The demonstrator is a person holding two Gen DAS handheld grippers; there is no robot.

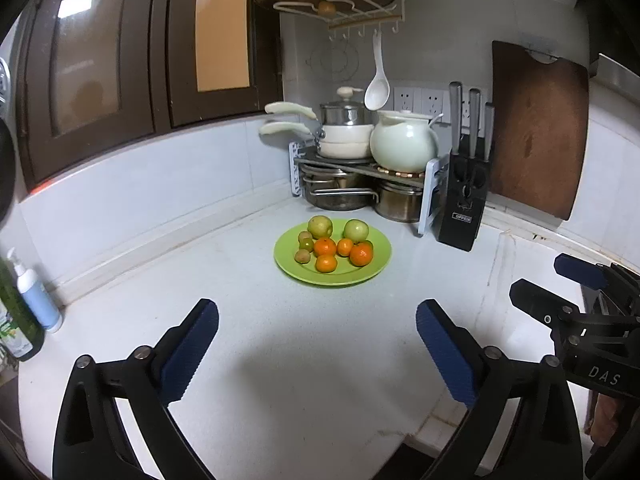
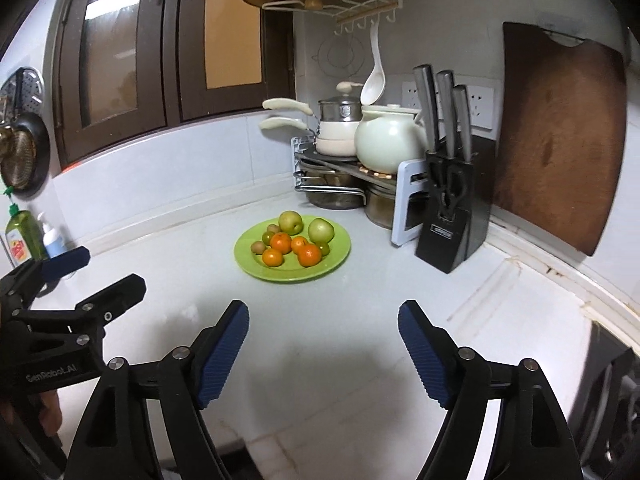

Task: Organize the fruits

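Luckily all the fruit sits together on the green plate (image 1: pixel 290 270), which rests on the white counter (image 1: pixel 280 360) near the corner, well away from both claws. The biggest danger is the plate itself: a push on its rim could make it slide or tip, and then everything on it would roll off. Next come the two green apples (image 1: pixel 320 227) at the back of the plate. They are round and smooth, so a claw that squeezes off-centre could pop one out, and it might bump the pot rack (image 1: pixel 430 196) or the knife block (image 1: pixel 464 204) close behind. Smaller still are the oranges (image 1: pixel 325 247), packed tight in the middle; grabbing one may knock its neighbours. The little brownish fruits (image 1: pixel 301 257) on the plate's left side are the hardest to pinch, and could slip away. The left claw (image 1: pixel 318 346) hangs over bare counter, pointing down a bit toward the plate, jaws wide apart and holding nothing. The right claw (image 2: pixel 323 346) sits beside it, pointing the same way, jaws also apart and empty.
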